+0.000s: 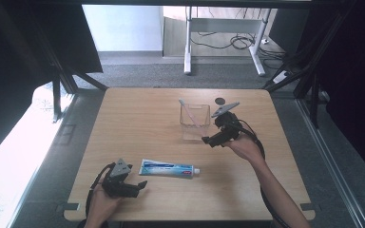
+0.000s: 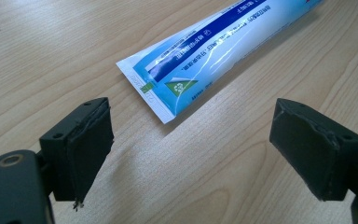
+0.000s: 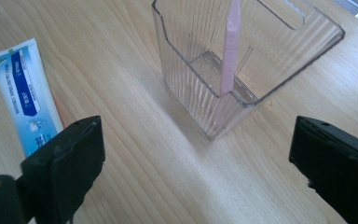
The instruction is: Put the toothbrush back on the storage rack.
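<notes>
The left gripper point(image 1: 140, 184), jaws spread wide, sits just short of the toothpaste tube point(image 1: 169, 168), which lies flat on the table point(image 1: 138, 118) (crimped end toward it). Soft, light and glossy, it likely grips best across the flat crimp. The right gripper point(image 1: 208, 140), also spread, faces the clear holder point(image 1: 195, 122) with its pink toothbrush point(image 1: 188, 112).

Place: an office or lab room set up for recording.
Work surface: a light wooden table point(image 1: 138, 123) at frame centre, framed by black metal struts point(image 1: 62, 76) at both sides.
Floor: grey carpet point(image 1: 138, 75) across the upper middle.
Background: white-legged desk point(image 1: 188, 47) at top centre, loose black cables point(image 1: 237, 42) beneath it.
</notes>
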{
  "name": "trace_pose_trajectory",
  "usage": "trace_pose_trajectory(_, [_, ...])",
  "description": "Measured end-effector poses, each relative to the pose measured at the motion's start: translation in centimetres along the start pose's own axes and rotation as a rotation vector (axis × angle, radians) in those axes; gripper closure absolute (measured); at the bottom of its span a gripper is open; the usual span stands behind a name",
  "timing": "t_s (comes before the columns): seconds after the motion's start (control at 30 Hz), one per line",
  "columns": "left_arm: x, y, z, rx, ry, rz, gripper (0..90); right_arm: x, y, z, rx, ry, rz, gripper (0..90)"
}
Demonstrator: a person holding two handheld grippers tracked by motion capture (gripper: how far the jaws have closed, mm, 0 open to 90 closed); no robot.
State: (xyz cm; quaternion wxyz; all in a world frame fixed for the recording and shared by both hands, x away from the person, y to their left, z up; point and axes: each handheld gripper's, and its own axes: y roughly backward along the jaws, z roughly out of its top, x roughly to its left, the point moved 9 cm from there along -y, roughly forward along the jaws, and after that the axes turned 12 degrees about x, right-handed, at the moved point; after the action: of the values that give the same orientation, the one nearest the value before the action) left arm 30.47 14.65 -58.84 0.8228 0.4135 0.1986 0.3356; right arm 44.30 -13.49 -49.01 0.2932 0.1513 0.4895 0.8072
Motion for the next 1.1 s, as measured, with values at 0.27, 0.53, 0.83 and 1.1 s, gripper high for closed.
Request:
trace_pose_trajectory(0.27, [-0.1, 0.0, 0.1, -0.003, 0.002, -0.004, 13.6, 0.0, 0.6, -1.5, -0.007, -0.005, -0.005, 0.0])
trace_pose_trajectory(0.53, [-0.1, 0.0, 0.1, -0.003, 0.002, -0.003, 13.5, 0.1, 1.3, -3.2, -0.024, -0.014, -0.012, 0.0])
trace_pose_trajectory(0.83, [-0.1, -0.1, 0.1, -0.006, 0.001, 0.003, 13.5, 0.1, 1.2, -5.9, -0.029, -0.046, -0.018, 0.0])
trace_pose_trajectory(1.1, [-0.1, -0.2, 0.0, -0.003, -0.001, 0.003, 13.5, 0.1, 1.3, -8.7, -0.052, -0.085, -0.025, 0.0])
